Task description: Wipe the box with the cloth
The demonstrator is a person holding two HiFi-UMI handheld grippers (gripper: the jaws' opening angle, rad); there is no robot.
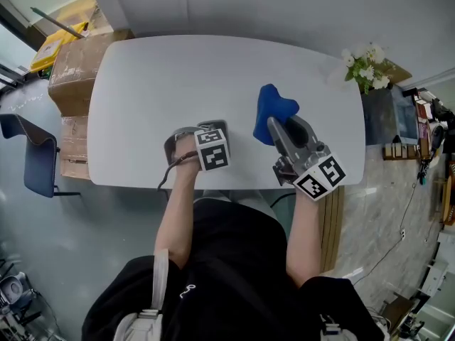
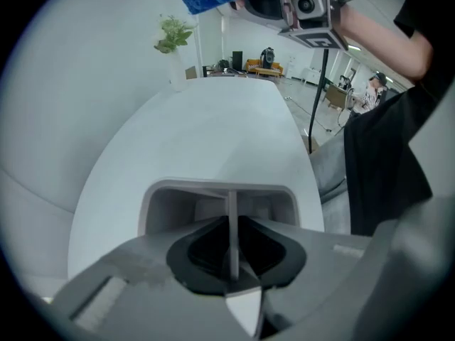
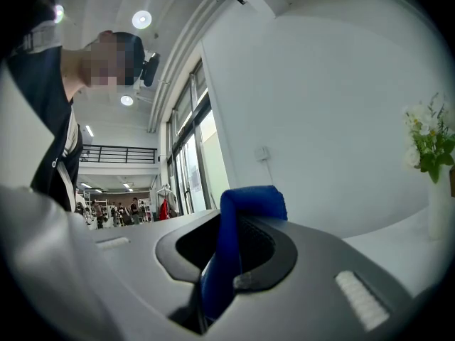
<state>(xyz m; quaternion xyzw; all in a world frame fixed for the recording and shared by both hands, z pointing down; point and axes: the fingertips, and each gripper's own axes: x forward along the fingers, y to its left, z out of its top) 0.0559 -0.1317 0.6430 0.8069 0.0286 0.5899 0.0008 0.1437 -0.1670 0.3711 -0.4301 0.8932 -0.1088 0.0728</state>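
In the head view, the left gripper [image 1: 201, 139] sits by the near edge of the white round-cornered table [image 1: 178, 77], about midway along it. It is clenched on the small grey open box with rounded corners [image 1: 169, 145]. The right gripper [image 1: 276, 124] is to its right, jaws pointing toward the far edge with the blue cloth [image 1: 274, 105] bunched at their tips. Cloth and box are apart, the box lying to the left of the cloth and nearer the person. In the left gripper view, the jaws are pressed together on a thin upright wall of the box, whose open hollow faces the camera. The cloth hangs at the top of the picture, above and beyond the box. In the right gripper view, the jaws pinch a fold of the cloth that stands up past them. They aim at the wall, and no box shows. The wipe probably calls for swinging the right gripper left and down onto the box.
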